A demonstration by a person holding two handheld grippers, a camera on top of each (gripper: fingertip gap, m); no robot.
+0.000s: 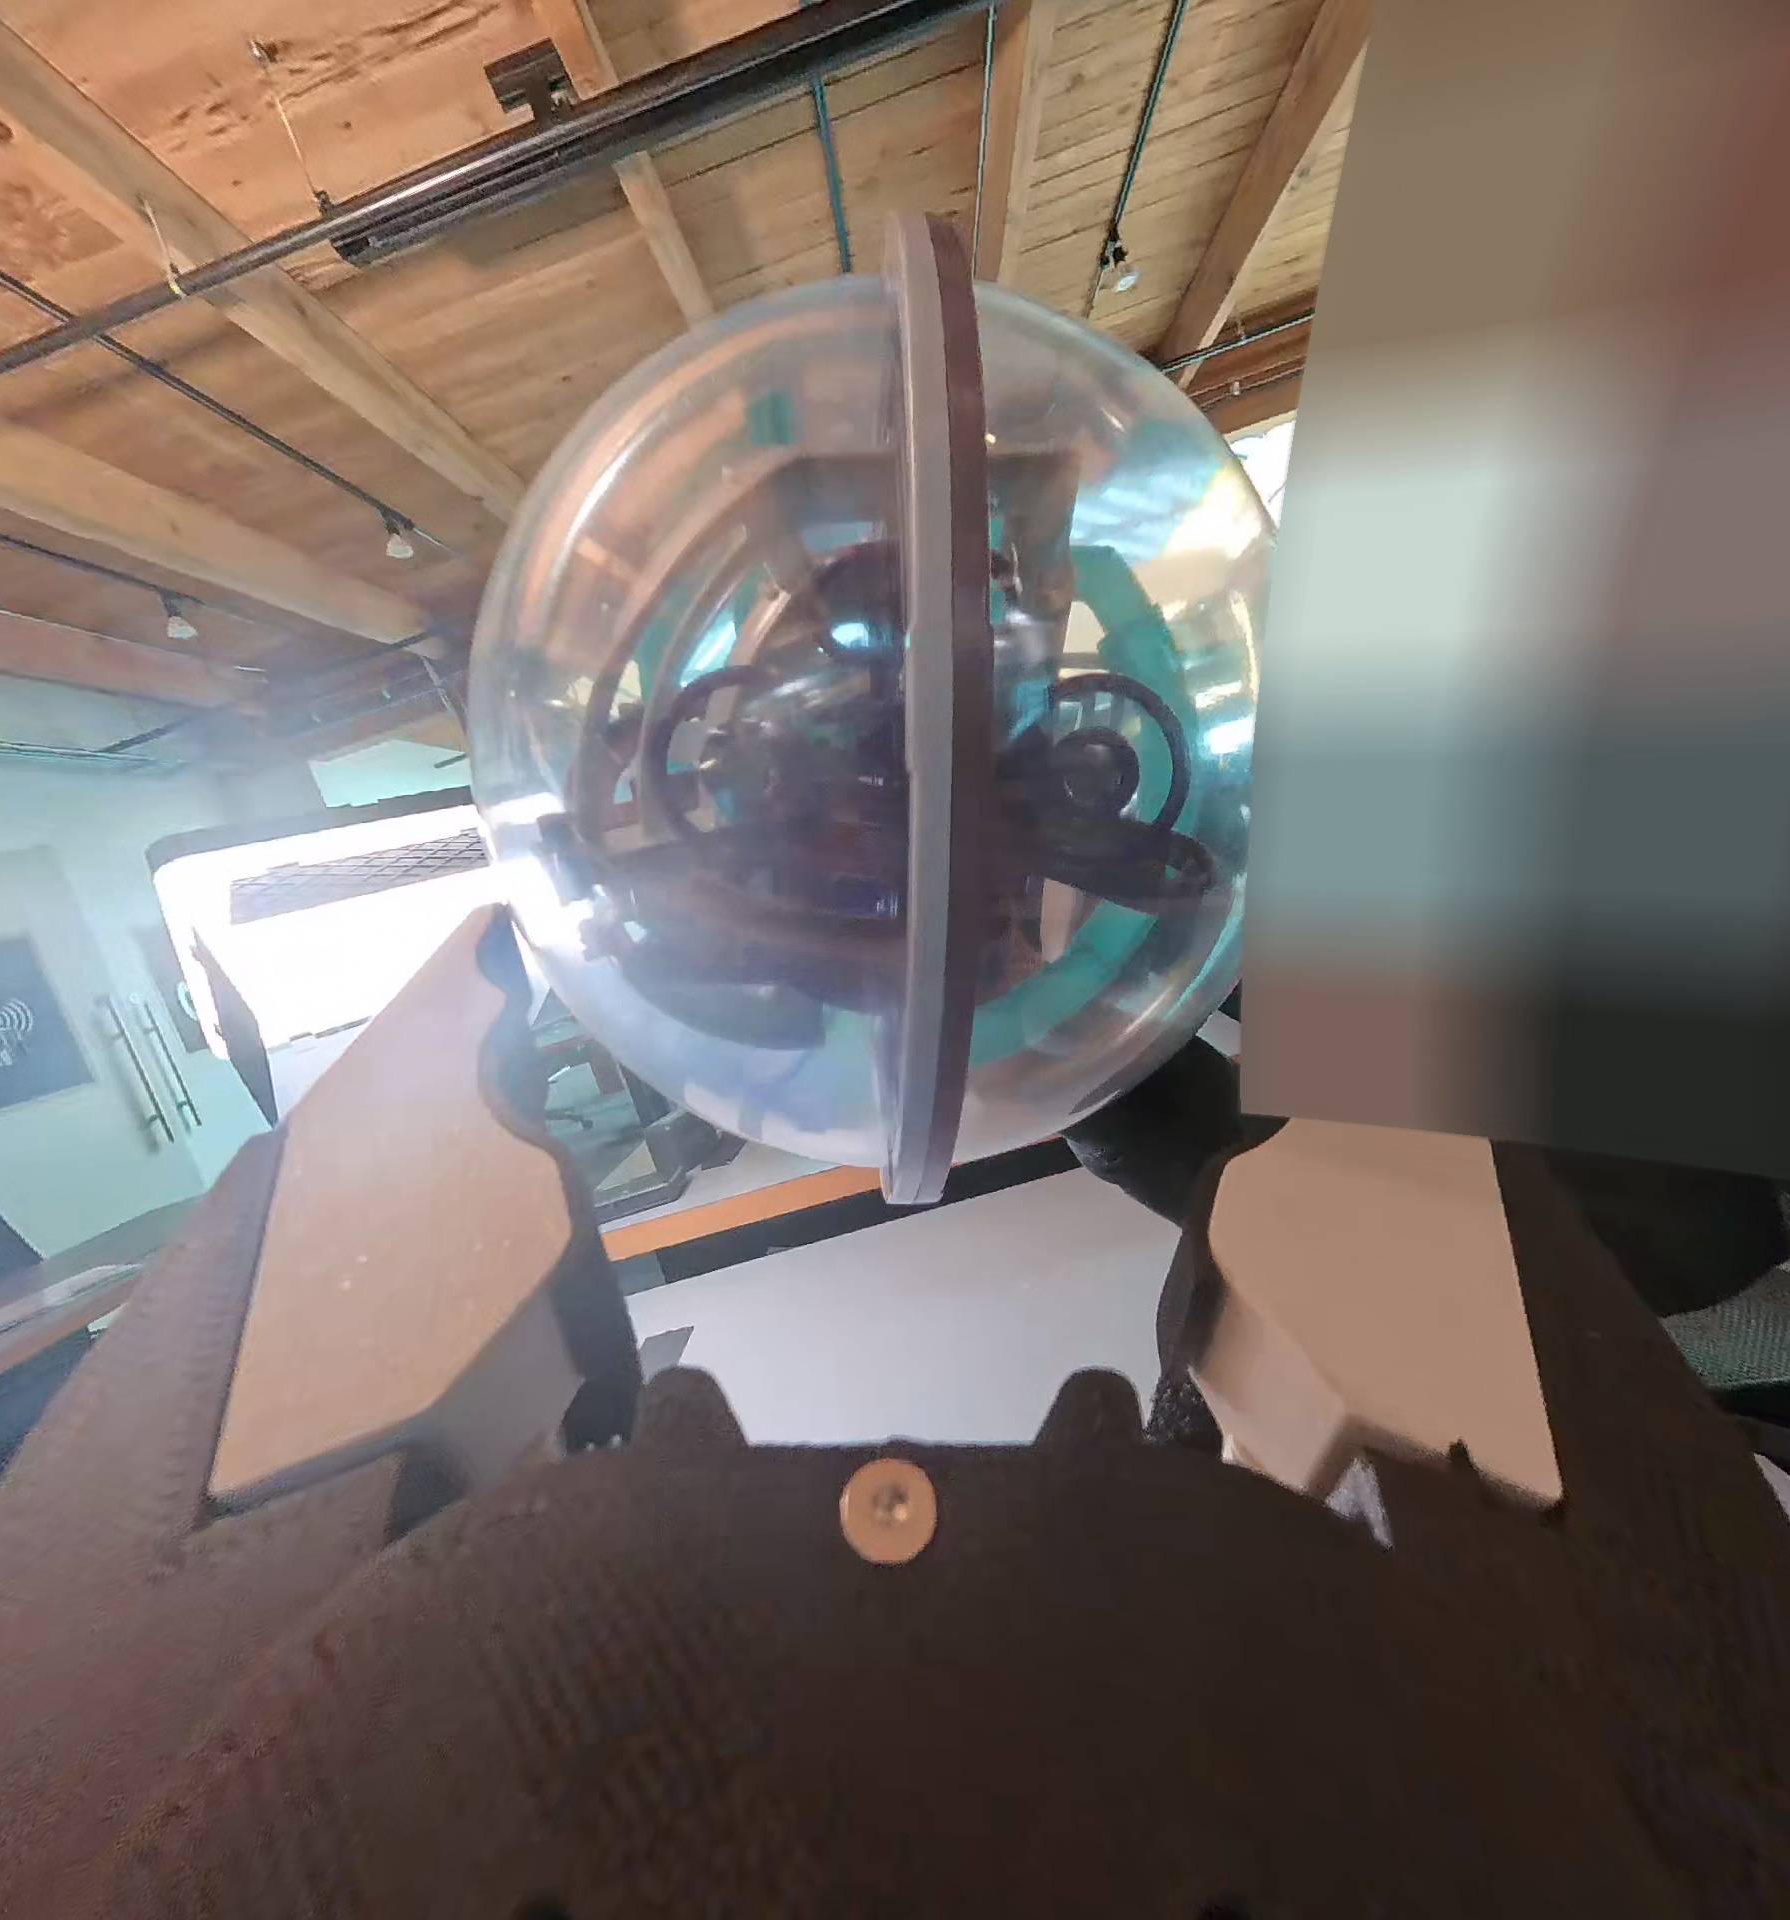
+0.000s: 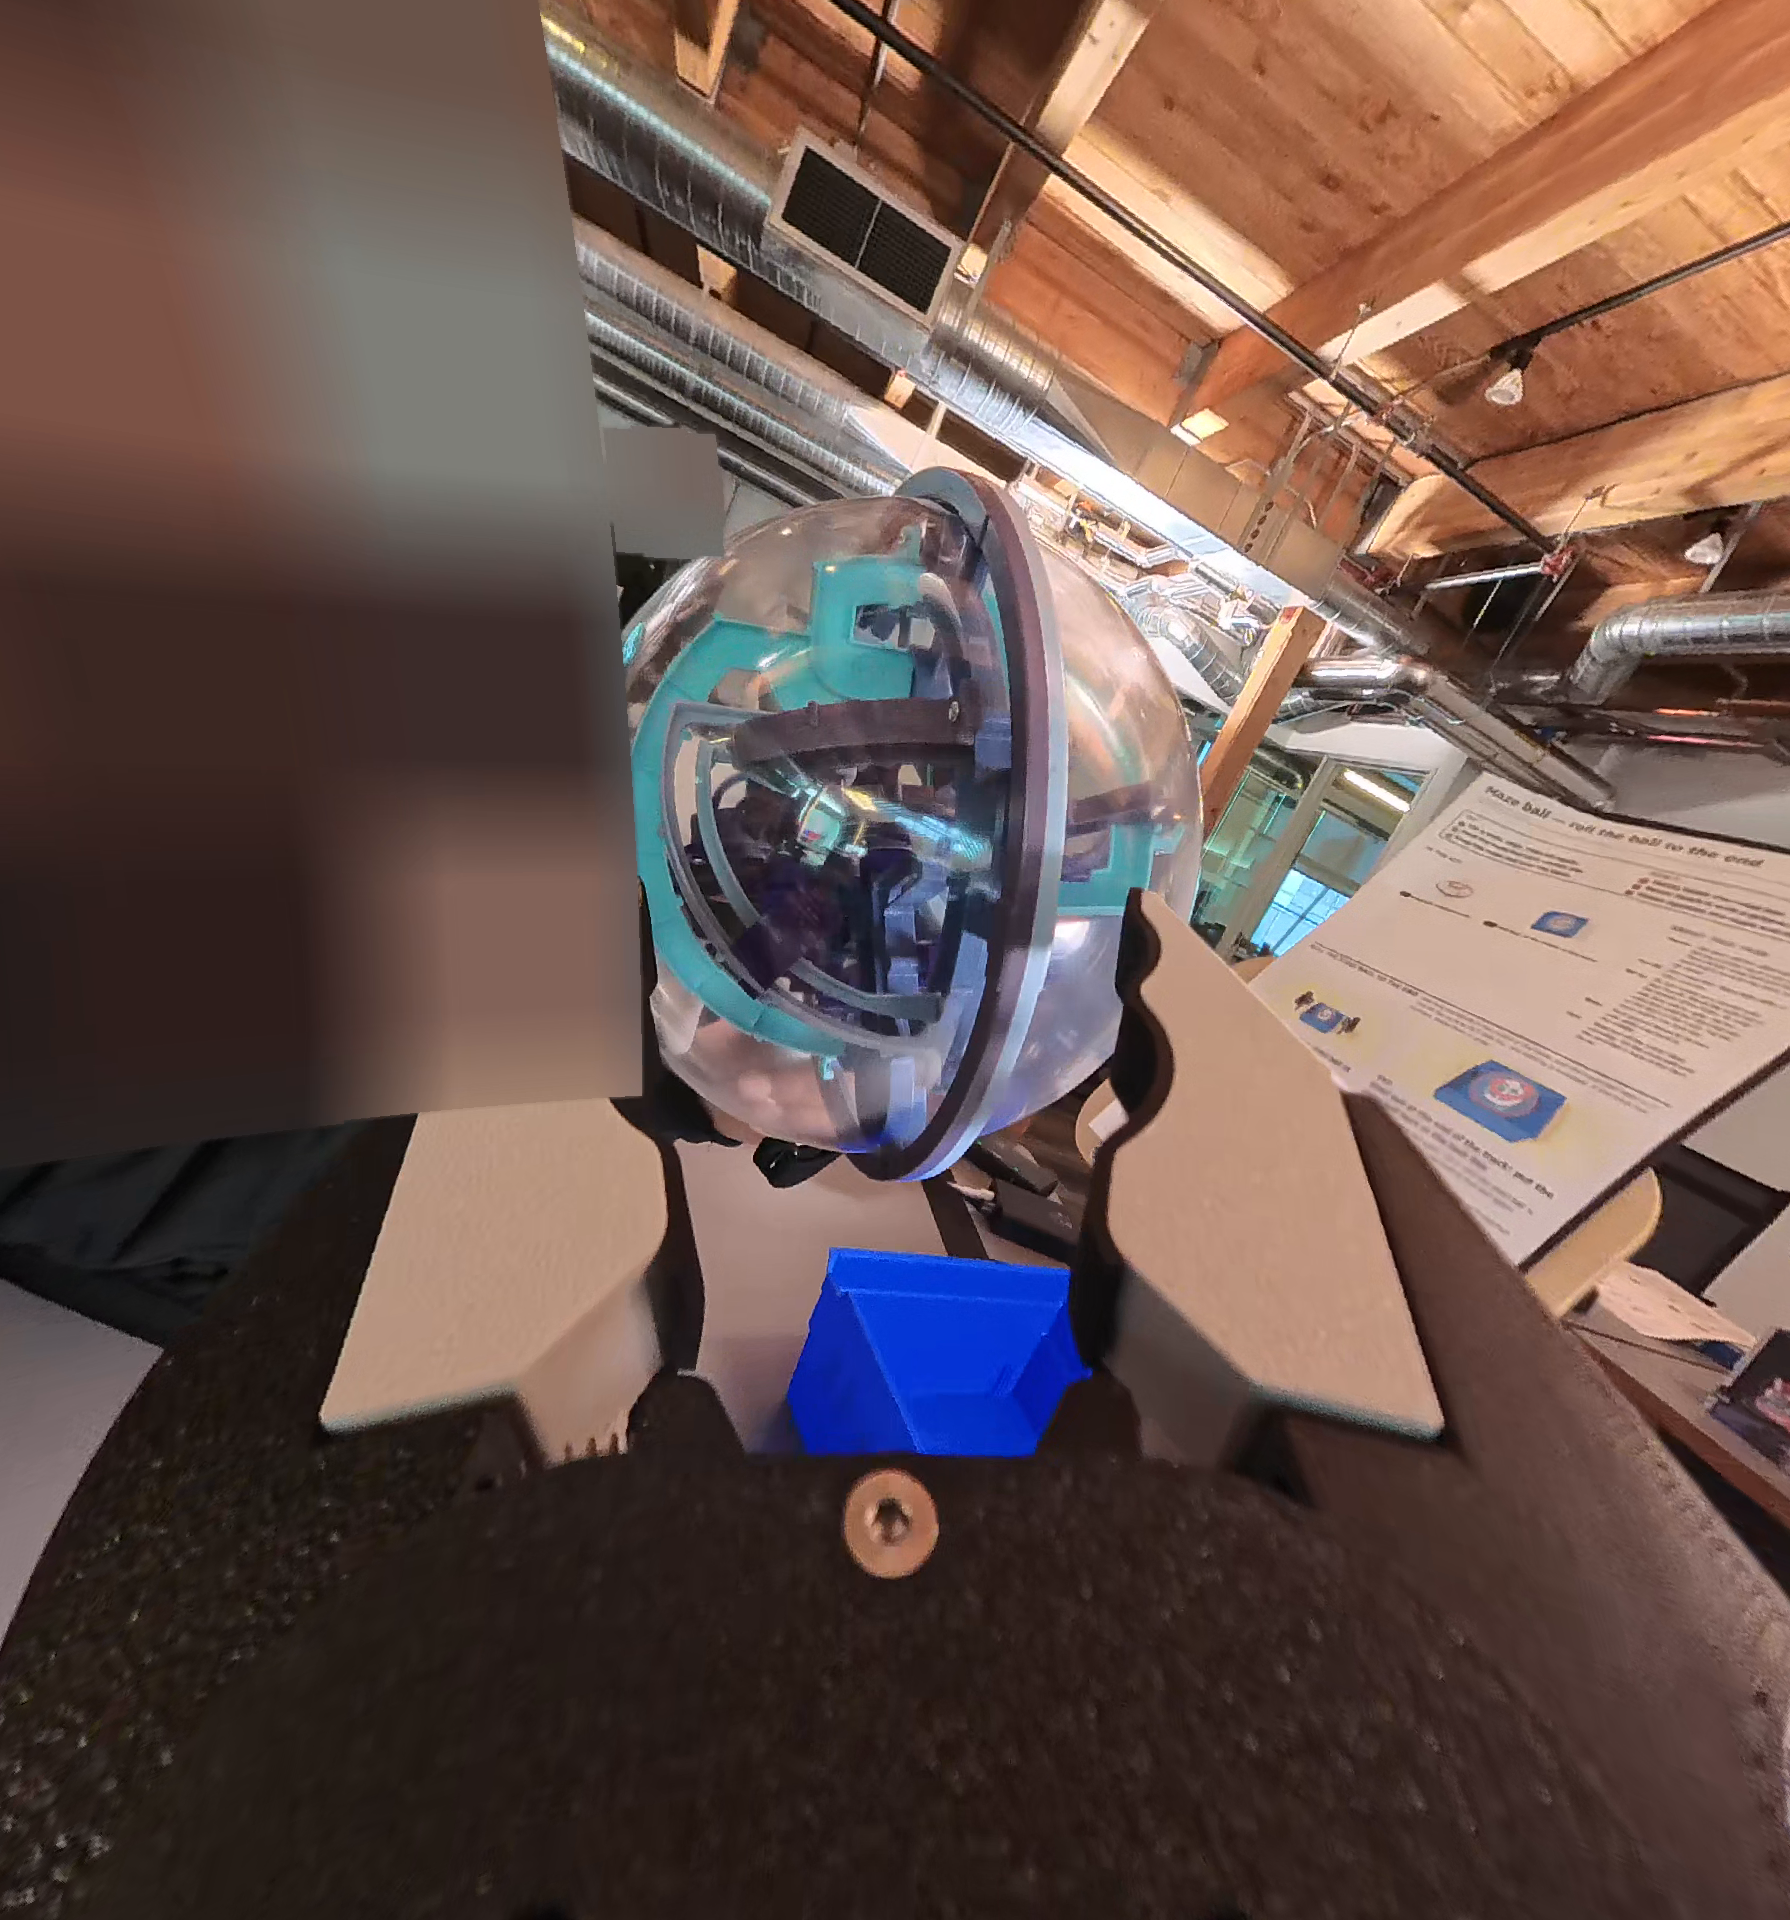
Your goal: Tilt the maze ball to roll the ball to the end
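Observation:
The maze ball [image 1: 766, 727] is a clear sphere with a grey rim and teal and dark tracks inside, held up toward the ceiling. My left gripper [image 1: 870, 1039] straddles it: its left finger [image 1: 403, 1195] presses the sphere's lower left side, and its right finger [image 1: 1338, 1299] runs up under a blurred patch by the ball's right side. In the right wrist view the maze ball [image 2: 870, 831] sits between my right gripper's [image 2: 880, 1008] fingers. The right finger [image 2: 1255, 1143] touches its lower right side, and the left finger [image 2: 517, 1226] has its tip hidden by a blurred patch. I cannot make out the small ball inside.
A blue stand [image 2: 932, 1351] sits on the white table [image 2: 29, 1455] below the ball. A tilted white instruction board [image 2: 1597, 987] stands at the right. Wooden ceiling beams [image 1: 351, 312] and metal ducts [image 2: 766, 343] are overhead. A dark gloved hand [image 1: 1130, 1132] shows behind the ball.

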